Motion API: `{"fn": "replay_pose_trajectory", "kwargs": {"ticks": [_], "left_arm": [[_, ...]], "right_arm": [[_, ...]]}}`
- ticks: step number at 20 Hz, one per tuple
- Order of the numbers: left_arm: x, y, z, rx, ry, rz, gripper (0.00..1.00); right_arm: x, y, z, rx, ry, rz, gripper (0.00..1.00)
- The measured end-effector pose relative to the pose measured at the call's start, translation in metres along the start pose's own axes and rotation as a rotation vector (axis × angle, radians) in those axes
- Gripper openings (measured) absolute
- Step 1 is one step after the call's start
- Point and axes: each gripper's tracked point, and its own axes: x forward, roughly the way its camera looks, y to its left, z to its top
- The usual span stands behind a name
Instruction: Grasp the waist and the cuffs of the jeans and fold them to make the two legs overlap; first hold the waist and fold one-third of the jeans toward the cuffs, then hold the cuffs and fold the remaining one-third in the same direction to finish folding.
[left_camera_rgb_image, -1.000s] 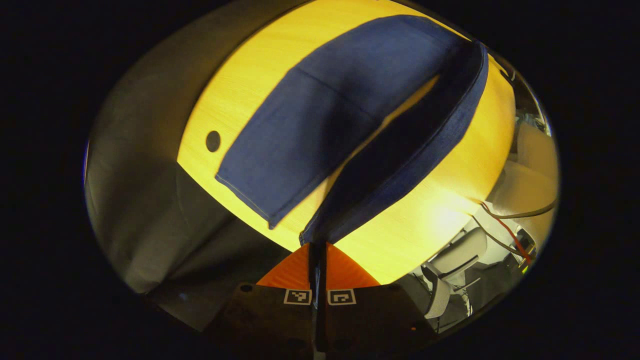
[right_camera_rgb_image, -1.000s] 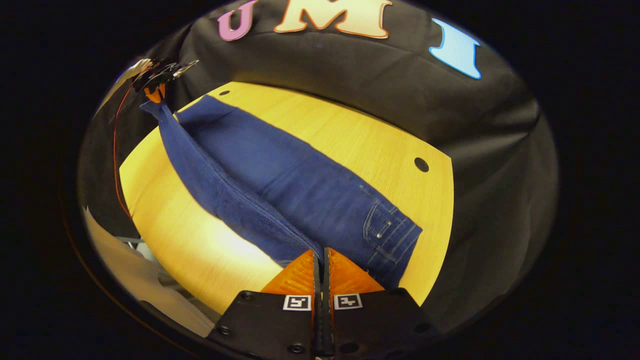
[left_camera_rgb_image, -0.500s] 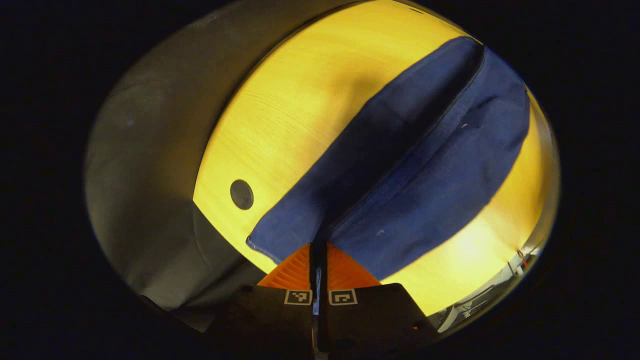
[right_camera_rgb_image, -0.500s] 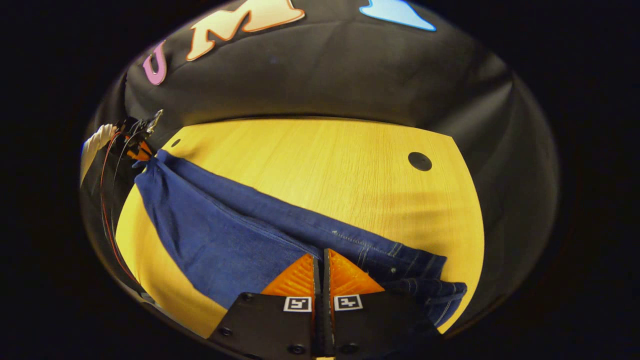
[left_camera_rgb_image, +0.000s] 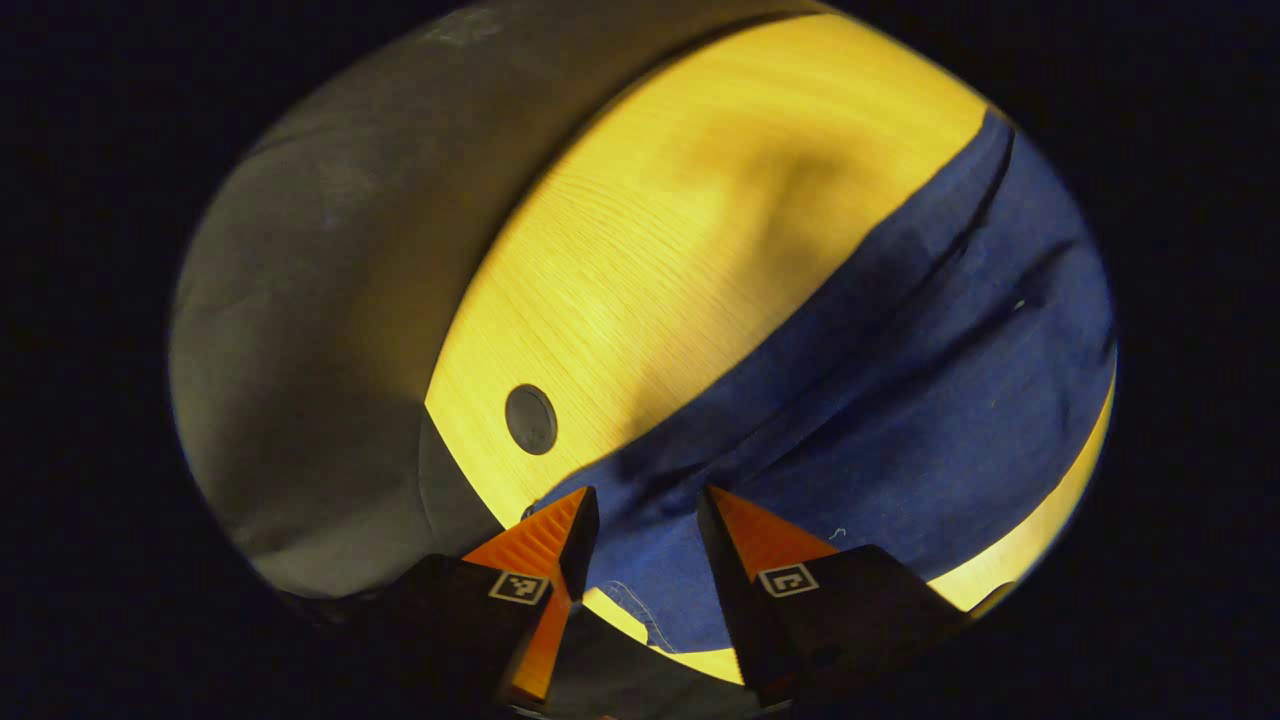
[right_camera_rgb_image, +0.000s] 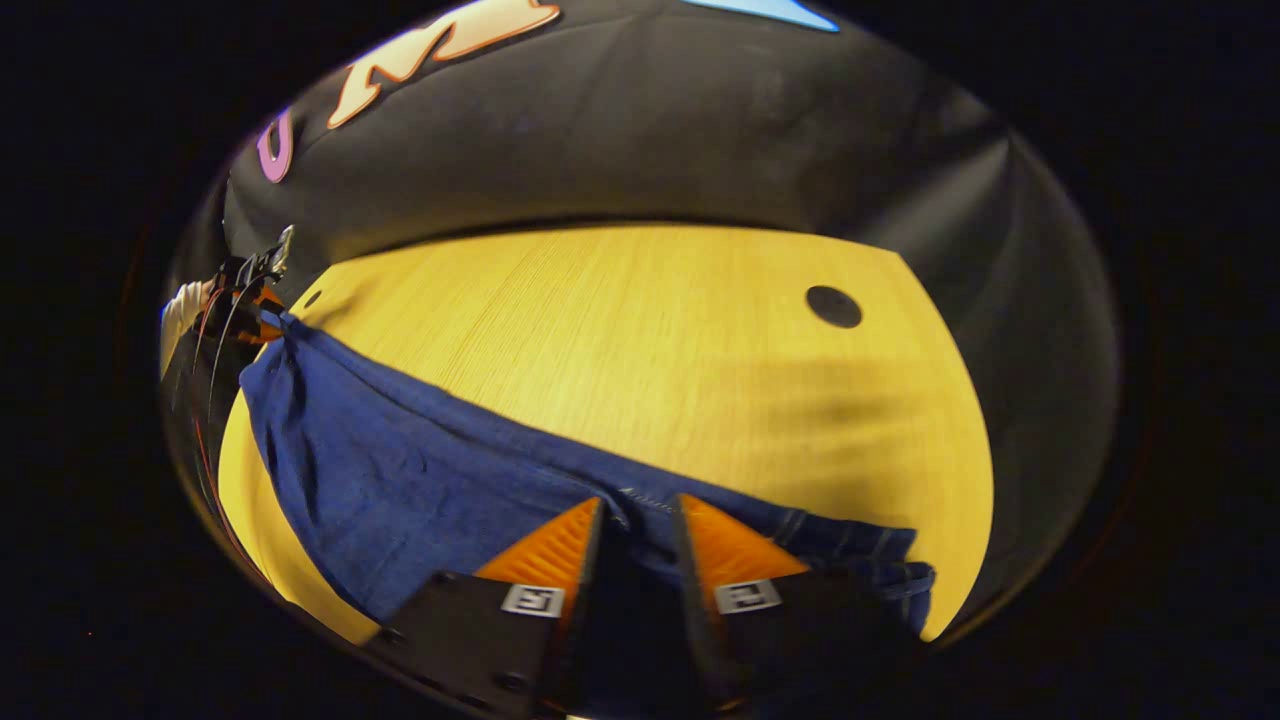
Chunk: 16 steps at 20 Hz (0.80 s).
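A: Which step in hand?

B: Looks like the close of the lengthwise fold. Jeans (left_camera_rgb_image: 900, 400) doubled leg over leg, flat on the bench (left_camera_rgb_image: 650, 230), along its near side. Bare wood beyond, with a round hole (left_camera_rgb_image: 531, 419) close to the cuffs (left_camera_rgb_image: 640, 600). Judging by that lie, no third folded over yet.

A: And the left gripper (left_camera_rgb_image: 645, 497)?

B: Spread wide, pinching nothing. Hovers low at the cuff end, aimed along the length of the cloth, a finger to either side of the hem corner. Cannot tell whether touching the denim or just above it.

A: The right gripper (right_camera_rgb_image: 640, 505)?

B: Parted as well, though less widely, and empty. Sits right over the waist (right_camera_rgb_image: 850, 545), by the belt loops and stitching, tipped down toward the bench and facing the black cloth wall (right_camera_rgb_image: 650, 130). From there, the left gripper far off at the opposite end of the jeans, well apart.

A: So what next?

B: Probably a fresh grip on the waist. Calls for catching both layers at once, not the top one alone. Then lifting and carrying that end about a third of the way toward the cuffs, and laying it down square.

A: Any risk?

B: Possibly dragging the upper leg off the lower one. Better to lift clear than to slide.
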Motion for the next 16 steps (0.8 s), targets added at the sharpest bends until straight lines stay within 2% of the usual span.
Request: {"fn": "replay_pose_trajectory", "kwargs": {"ticks": [1,2,3,4,8,9,12,14,16], "left_arm": [[-0.006,0.008,0.002,-0.023,-0.025,0.036,0.88],[-0.012,0.013,0.002,-0.059,-0.054,0.063,0.85],[-0.016,0.013,0.002,-0.113,-0.097,0.082,0.98],[-0.023,0.012,0.006,-0.200,-0.148,0.090,0.97],[-0.048,-0.015,0.004,-0.577,-0.299,0.039,0.95],[-0.051,-0.021,-0.001,-0.659,-0.328,0.025,0.96],[-0.066,-0.060,0.003,-0.925,-0.436,-0.093,0.97],[-0.065,-0.072,-0.002,-1.001,-0.468,-0.115,0.97],[-0.054,-0.074,-0.005,-1.015,-0.447,-0.126,0.97]], "right_arm": [[-0.006,-0.013,0.006,0.025,-0.026,-0.017,0.57],[-0.012,-0.022,0.010,0.049,-0.043,-0.023,0.77],[-0.019,-0.031,0.009,0.069,-0.055,-0.036,0.96],[-0.029,-0.043,0.009,0.086,-0.066,-0.056,0.96],[-0.069,-0.094,-0.014,0.130,-0.080,-0.147,0.96],[-0.080,-0.101,-0.025,0.150,-0.070,-0.153,0.99],[-0.102,-0.112,-0.054,0.252,-0.058,-0.124,0.96],[-0.107,-0.122,-0.078,0.338,-0.038,-0.099,0.99],[-0.107,-0.127,-0.096,0.393,-0.029,-0.079,0.99]]}}
